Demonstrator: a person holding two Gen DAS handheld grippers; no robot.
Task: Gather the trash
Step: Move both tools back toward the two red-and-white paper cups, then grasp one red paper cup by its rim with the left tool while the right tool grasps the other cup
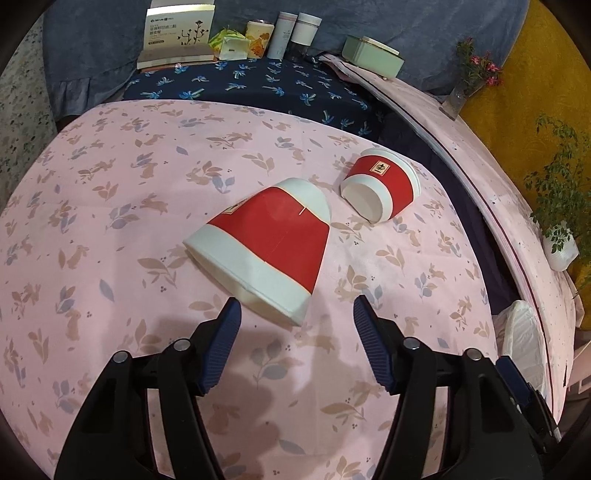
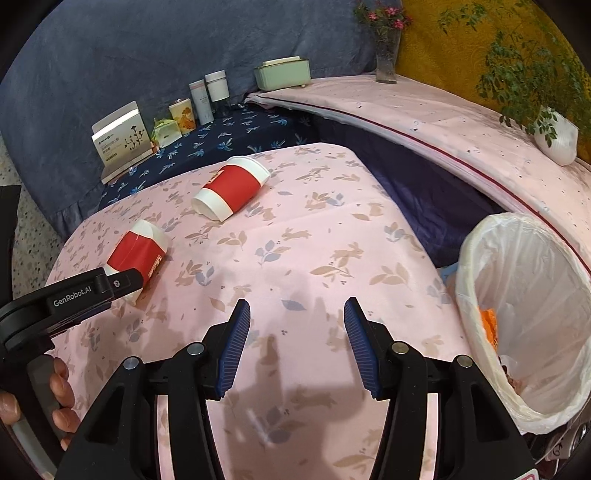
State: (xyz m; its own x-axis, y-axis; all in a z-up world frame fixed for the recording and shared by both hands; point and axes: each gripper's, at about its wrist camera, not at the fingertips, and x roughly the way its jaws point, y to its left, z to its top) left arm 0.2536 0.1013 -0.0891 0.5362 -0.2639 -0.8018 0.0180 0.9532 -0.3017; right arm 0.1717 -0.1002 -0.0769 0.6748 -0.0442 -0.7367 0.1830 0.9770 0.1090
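Note:
Two red-and-white paper cups lie on their sides on the pink rabbit-print tablecloth (image 1: 110,221). The near, flattened cup (image 1: 266,247) lies just ahead of my open, empty left gripper (image 1: 295,306); its rim is near the left finger. The second cup (image 1: 380,184) lies further right. In the right wrist view the flattened cup (image 2: 138,254) is partly hidden behind the left gripper's body, and the second cup (image 2: 231,186) lies beyond. My right gripper (image 2: 297,310) is open and empty above the cloth. A bin lined with a white bag (image 2: 524,317) stands at the right.
At the back on a dark blue cloth stand a white box (image 1: 177,33), a green packet (image 1: 229,42), a small tin (image 1: 258,38), two tall bottles (image 1: 295,33) and a green box (image 1: 371,55). A flower vase (image 2: 386,55) and potted plant (image 2: 554,133) sit on the right ledge.

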